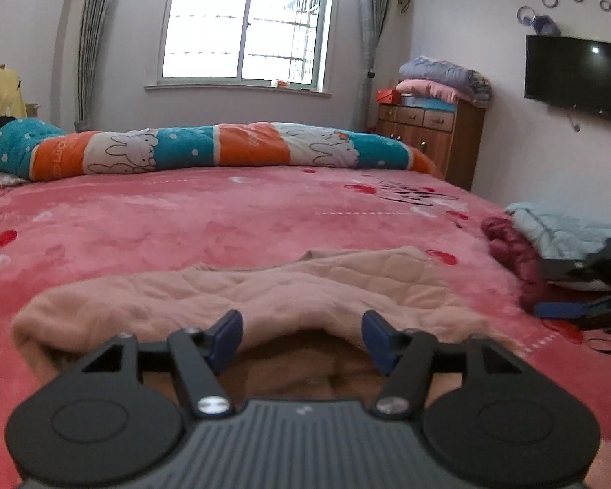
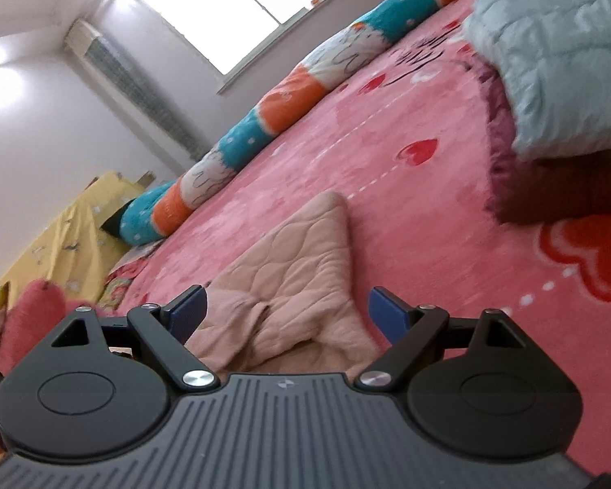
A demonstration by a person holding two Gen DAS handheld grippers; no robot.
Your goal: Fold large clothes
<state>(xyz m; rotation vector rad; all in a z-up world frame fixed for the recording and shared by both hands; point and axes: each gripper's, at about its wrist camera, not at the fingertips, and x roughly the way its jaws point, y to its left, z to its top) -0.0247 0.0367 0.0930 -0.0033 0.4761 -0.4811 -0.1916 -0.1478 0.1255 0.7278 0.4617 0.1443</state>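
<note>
A beige quilted garment (image 1: 264,289) lies spread on the pink bed (image 1: 183,220). My left gripper (image 1: 301,340) is open just above its near edge, where an opening of the garment gapes between the blue pads. In the right wrist view the same garment (image 2: 289,252) lies bunched, with a pointed end reaching away. My right gripper (image 2: 287,311) is open, low over the garment's near end, holding nothing. The right gripper also shows at the right edge of the left wrist view (image 1: 590,309).
A rolled orange, teal and white blanket (image 1: 224,150) lies along the bed's far side. A light blue quilt (image 2: 558,53) on a maroon cloth (image 2: 550,191) sits at the right. A wooden dresser (image 1: 427,134) and a wall TV (image 1: 578,77) stand beyond.
</note>
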